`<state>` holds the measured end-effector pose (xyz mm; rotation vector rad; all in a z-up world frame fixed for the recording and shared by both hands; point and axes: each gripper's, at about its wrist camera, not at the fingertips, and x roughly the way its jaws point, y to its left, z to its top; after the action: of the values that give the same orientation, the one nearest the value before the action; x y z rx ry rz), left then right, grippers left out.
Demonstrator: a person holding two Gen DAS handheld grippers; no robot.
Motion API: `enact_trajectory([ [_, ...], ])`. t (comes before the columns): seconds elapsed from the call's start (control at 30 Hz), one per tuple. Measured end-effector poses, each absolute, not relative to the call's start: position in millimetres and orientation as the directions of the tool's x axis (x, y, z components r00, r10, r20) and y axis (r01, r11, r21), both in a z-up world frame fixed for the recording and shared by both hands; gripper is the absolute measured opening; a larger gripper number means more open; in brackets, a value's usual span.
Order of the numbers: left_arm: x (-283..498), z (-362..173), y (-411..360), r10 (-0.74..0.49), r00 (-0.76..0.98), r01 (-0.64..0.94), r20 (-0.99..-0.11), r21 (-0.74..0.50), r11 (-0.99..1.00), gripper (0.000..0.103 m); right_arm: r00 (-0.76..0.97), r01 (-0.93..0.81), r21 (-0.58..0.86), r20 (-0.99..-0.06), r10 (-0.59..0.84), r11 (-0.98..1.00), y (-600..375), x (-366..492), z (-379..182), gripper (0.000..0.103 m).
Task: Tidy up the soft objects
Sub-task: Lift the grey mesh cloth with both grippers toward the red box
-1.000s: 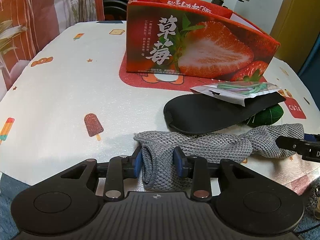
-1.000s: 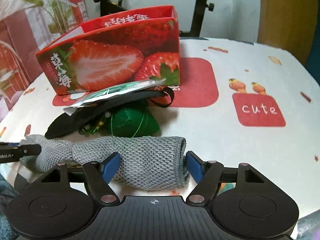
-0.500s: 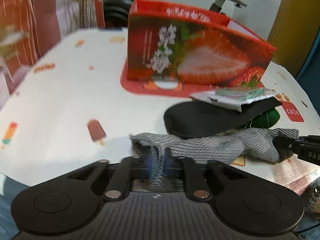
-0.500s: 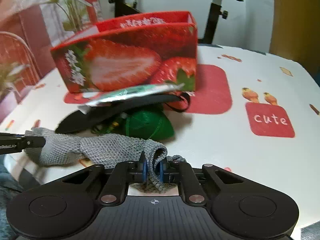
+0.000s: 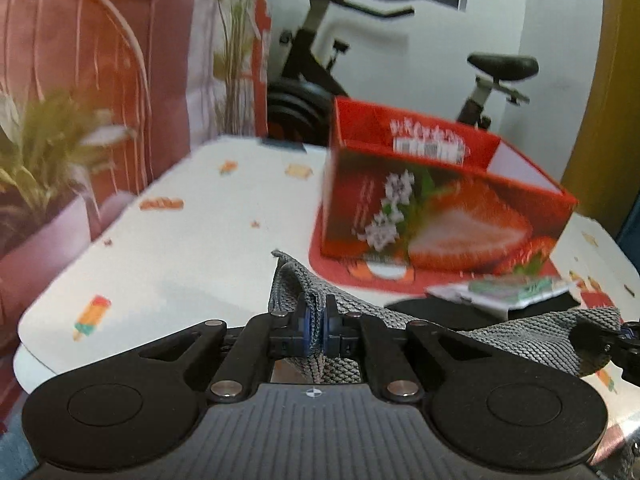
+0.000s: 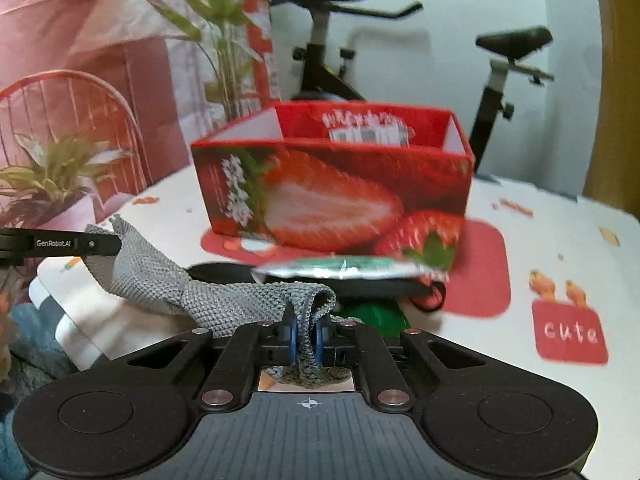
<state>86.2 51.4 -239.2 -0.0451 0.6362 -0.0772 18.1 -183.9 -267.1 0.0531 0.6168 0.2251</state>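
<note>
Ahead of my fingers the strawberry box (image 5: 440, 216) blocks the way, its top open. Bare table (image 5: 180, 248) lies free to its left; a black pad (image 6: 224, 270) and foil packet (image 6: 340, 272) crowd its front.

I closed both sets of fingers on the grey cloth (image 5: 400, 316): the left gripper (image 5: 315, 330) on one end, the right gripper (image 6: 305, 336) on the other, each pinching a fold. Then I raised both, lifting the cloth off the worktop (image 5: 180, 248) so it hung stretched between them above the black mask (image 6: 224, 271).
</note>
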Motion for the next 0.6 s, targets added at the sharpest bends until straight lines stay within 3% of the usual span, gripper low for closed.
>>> enact_trajectory([
  [0.6, 84, -202, 60, -0.122, 0.879, 0.067, -0.462, -0.133, 0.989, 0.006, 0.874, -0.199, 0.040, -0.445, 0.196, 0.979, -180, 34, -221, 0.008],
])
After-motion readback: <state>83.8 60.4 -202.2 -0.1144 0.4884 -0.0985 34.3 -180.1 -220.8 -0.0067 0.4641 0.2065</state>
